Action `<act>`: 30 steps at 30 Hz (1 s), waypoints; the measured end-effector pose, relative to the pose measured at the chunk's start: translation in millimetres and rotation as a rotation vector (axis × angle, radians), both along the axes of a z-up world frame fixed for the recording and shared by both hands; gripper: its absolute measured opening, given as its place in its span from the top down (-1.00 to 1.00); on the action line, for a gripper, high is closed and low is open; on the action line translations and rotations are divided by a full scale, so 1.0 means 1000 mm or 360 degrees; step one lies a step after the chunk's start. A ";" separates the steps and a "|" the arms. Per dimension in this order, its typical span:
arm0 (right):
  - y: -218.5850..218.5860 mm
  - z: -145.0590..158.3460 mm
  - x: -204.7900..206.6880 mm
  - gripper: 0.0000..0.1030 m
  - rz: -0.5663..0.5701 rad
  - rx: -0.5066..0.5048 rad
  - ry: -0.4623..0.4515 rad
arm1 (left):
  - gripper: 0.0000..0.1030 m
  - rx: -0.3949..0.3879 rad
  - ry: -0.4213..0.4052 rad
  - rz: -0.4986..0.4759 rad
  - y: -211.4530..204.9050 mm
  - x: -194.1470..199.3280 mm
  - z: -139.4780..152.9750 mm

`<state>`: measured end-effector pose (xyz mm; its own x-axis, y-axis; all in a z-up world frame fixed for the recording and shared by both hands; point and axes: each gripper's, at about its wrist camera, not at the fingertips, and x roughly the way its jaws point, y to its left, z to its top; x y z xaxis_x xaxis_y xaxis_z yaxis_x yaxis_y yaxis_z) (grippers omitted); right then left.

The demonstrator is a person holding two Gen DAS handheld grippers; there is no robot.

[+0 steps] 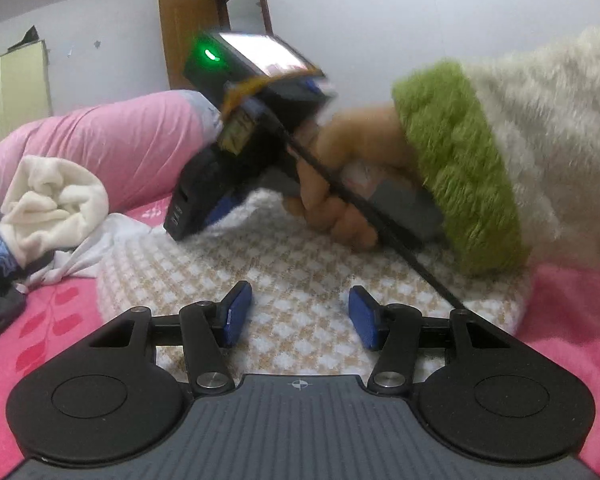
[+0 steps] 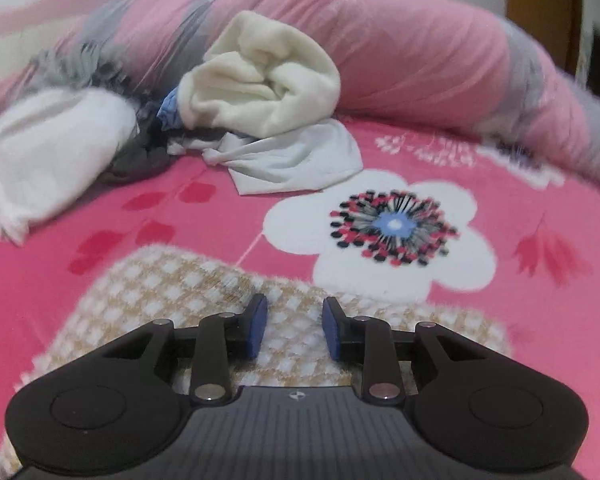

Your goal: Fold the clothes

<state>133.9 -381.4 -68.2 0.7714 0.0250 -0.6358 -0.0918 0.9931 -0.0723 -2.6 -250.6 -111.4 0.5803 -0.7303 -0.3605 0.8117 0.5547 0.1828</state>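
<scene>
Beneath both released tongs, left (image 1: 300,318) and right (image 2: 295,328), lies the checked knit garment (image 1: 284,256).

Left wrist view: right gripper body (image 1: 256,128) motion-blurred, its fingers hidden behind the housing, so can't read their state. Hand (image 1: 340,176) partly covered by the green cuff (image 1: 456,168). Checked knit (image 1: 284,256) cut off below by the left gripper's housing. Right wrist view: bolster (image 2: 420,52) and bedsheet (image 2: 540,216) smeared at right edge; dark clothes (image 2: 140,156) mostly buried under the cream garment (image 2: 260,80).
</scene>
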 end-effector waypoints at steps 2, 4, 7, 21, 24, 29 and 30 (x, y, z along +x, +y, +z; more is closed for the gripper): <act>0.007 0.025 -0.007 0.42 0.0048 0.0005 -0.0090 | -0.03 -0.0002 -0.0006 -0.0004 0.001 0.000 -0.001; 0.013 0.044 -0.010 0.42 0.0170 0.0100 -0.0177 | -0.03 0.0002 -0.0010 -0.0003 0.000 -0.002 -0.001; 0.018 0.044 -0.010 0.44 0.0197 0.0119 -0.0195 | -0.03 0.0004 -0.0011 -0.0001 -0.001 -0.002 -0.001; 0.025 0.037 -0.021 0.42 0.0115 0.0077 -0.0274 | -0.04 0.0011 0.0029 0.0013 0.000 -0.004 0.001; -0.005 0.049 -0.043 0.42 -0.0001 0.0128 -0.0317 | -0.05 0.0010 0.0028 0.0010 -0.001 -0.003 0.000; -0.051 -0.008 -0.028 0.43 -0.0232 0.0175 -0.0080 | -0.06 0.0043 0.0032 -0.0024 -0.007 0.003 0.000; -0.059 -0.019 -0.025 0.43 -0.0266 0.0217 -0.0053 | -0.06 0.0060 -0.0003 -0.0013 -0.010 0.000 0.000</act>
